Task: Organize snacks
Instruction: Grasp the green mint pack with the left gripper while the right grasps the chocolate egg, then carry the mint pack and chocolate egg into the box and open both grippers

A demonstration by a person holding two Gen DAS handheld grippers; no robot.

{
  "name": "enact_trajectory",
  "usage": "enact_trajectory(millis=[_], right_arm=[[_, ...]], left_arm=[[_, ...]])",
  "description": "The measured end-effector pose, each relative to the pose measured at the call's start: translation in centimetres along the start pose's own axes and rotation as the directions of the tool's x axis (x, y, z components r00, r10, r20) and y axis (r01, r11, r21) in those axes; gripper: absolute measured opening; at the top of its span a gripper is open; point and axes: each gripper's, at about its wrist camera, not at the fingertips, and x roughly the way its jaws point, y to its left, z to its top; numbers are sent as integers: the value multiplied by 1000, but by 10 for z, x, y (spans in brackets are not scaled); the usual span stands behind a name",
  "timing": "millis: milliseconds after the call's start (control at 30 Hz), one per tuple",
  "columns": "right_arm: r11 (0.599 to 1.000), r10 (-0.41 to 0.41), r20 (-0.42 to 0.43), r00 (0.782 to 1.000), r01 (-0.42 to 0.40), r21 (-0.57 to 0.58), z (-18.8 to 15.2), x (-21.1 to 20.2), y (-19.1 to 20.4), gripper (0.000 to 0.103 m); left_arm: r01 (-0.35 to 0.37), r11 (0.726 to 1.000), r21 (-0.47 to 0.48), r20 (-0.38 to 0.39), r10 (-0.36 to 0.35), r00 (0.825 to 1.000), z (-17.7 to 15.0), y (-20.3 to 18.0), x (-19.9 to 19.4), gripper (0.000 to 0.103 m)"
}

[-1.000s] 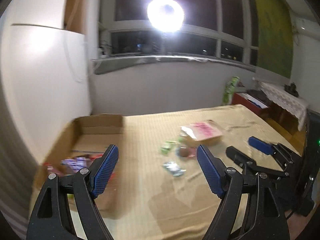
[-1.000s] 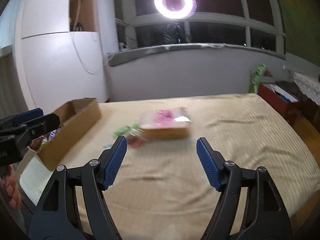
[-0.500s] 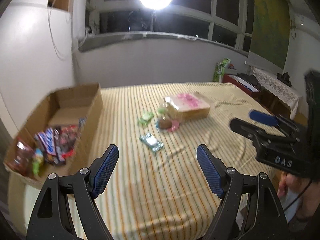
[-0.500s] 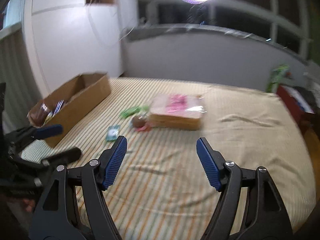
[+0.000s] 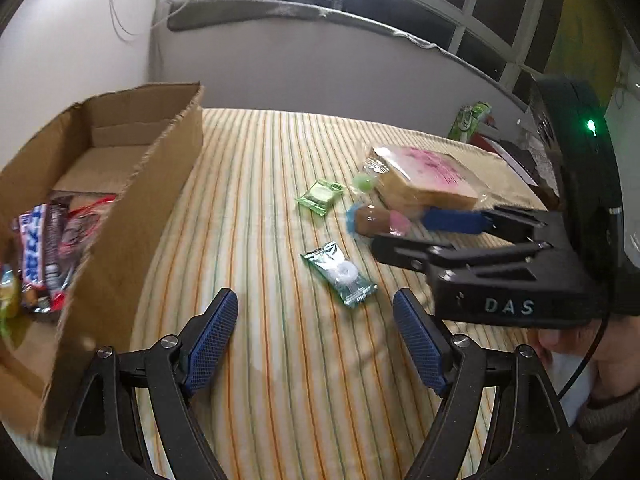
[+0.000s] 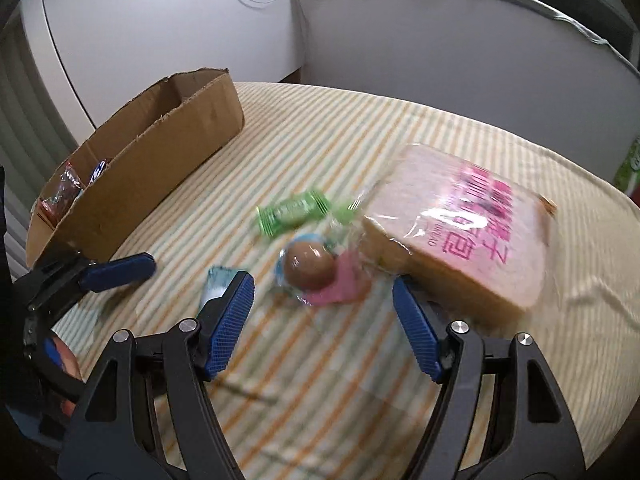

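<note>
An open cardboard box [image 5: 120, 216] holding several snack bars [image 5: 44, 248] stands at the left on the striped cloth; it also shows in the right wrist view [image 6: 160, 148]. Loose on the cloth lie a bagged bread loaf [image 5: 424, 178] [image 6: 468, 224], a brown round snack in a pink and blue wrapper [image 5: 372, 220] [image 6: 312, 268], a light green packet [image 5: 320, 197] [image 6: 292, 210] and a teal packet [image 5: 340, 272] [image 6: 216, 280]. My left gripper [image 5: 316, 344] is open and empty, just short of the teal packet. My right gripper [image 6: 324, 320] is open and empty, low over the brown snack.
The striped cloth [image 5: 280, 400] covers the whole surface. A white cabinet [image 6: 140, 32] and a grey wall under the window [image 5: 320, 60] stand behind. A green bag [image 5: 468, 120] and a red box are off the far right edge.
Both grippers have dropped and moved forward toward the loose snacks. The right gripper now hangs close over the brown snack; the left is close to the teal packet. Both stay open.
</note>
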Motion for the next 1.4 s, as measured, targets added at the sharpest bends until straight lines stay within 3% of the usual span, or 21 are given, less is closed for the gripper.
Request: enact_trajectory(millis=[100, 200, 367, 500, 567, 633, 700, 733, 1133, 1267, 1400], right_arm=[[1000, 4, -13, 1000, -5, -21, 4, 8, 1, 73], [999, -8, -24, 1000, 7, -43, 5, 10, 6, 63], [999, 6, -18, 1000, -7, -41, 3, 6, 7, 37], [1000, 17, 1, 1000, -17, -26, -5, -3, 3, 34], [1000, 21, 16, 1000, -21, -7, -11, -7, -1, 33], [1000, 16, 41, 999, -17, 26, -20, -15, -9, 32], [998, 10, 64, 998, -14, 58, -29, -25, -15, 32], [997, 7, 82, 997, -13, 76, -35, -31, -17, 32], [970, -93, 204, 974, 43, 239, -93, -70, -14, 32], [957, -157, 250, 955, 85, 276, -111, -77, -7, 32], [946, -200, 278, 940, 111, 306, -123, -82, -6, 32]], left_arm=[[-13, 1000, 9, -12, 13, 1000, 5, -4, 5, 80], [-46, 998, 33, -27, 47, 999, 8, -10, 10, 80], [-78, 996, 49, -43, 80, 996, 6, -16, 11, 80], [-93, 994, 52, -46, 96, 994, 4, -19, 11, 76], [-101, 993, 57, -44, 104, 994, 4, -19, 11, 60], [-112, 992, 65, -40, 115, 993, 6, -19, 13, 52], [-111, 991, 70, -26, 113, 993, 7, -17, 14, 35], [-113, 991, 66, -20, 115, 993, 7, -15, 14, 21], [-67, 996, 65, 24, 66, 998, 1, -16, 6, 21], [-12, 998, 57, 73, 8, 997, -16, -18, -12, 21], [-4, 998, 56, 99, -2, 995, -28, -20, -23, 21]])
